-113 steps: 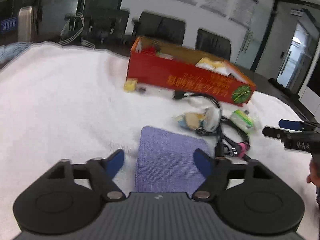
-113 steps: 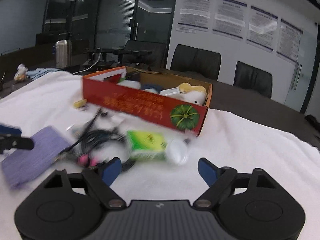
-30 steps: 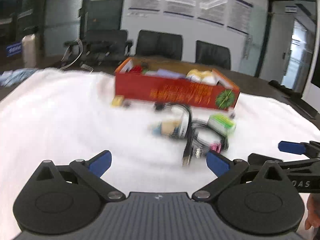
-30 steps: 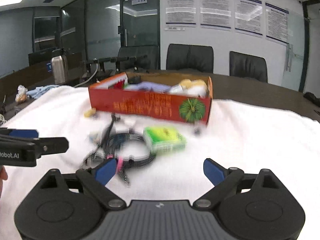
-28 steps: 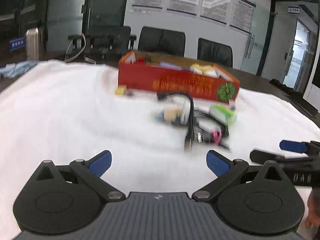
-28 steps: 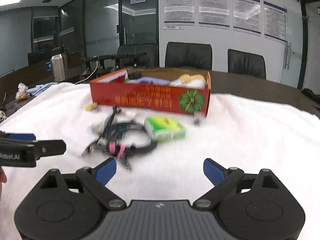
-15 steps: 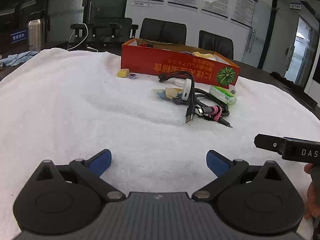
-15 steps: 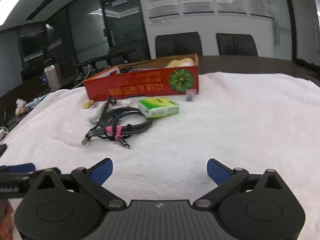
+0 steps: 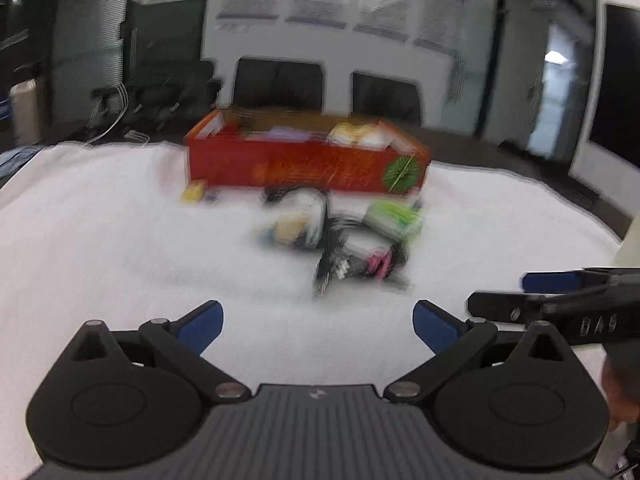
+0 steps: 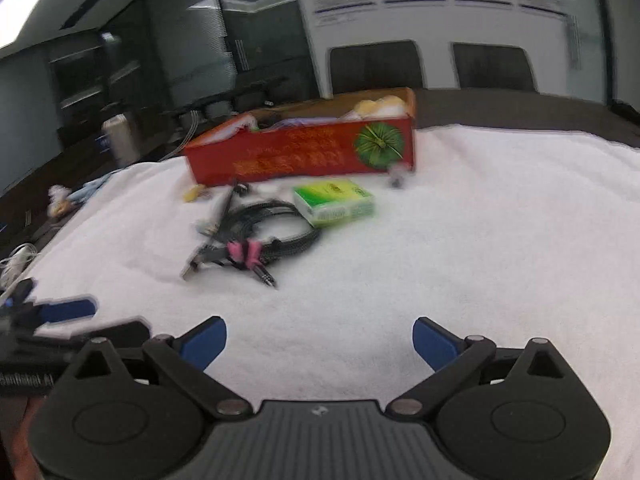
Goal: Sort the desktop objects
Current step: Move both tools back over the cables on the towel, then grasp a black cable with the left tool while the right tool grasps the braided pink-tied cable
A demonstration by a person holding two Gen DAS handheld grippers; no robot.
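I have both grippers hovering over the white towel (image 10: 460, 240) with nothing between the fingers. The left gripper (image 9: 316, 322) has its jaws spread wide; the right gripper (image 10: 318, 338) is just as wide. Ahead of my right jaws, well apart from the tips, lies a coiled black cable bundle (image 10: 260, 236) with a pink tie, and a green tissue pack (image 10: 334, 201) just beyond it to the right. Behind those stands the red cardboard box (image 10: 304, 154), already holding several items. A small yellow object (image 10: 193, 193) lies beside the box's left corner. The left view is blurred.
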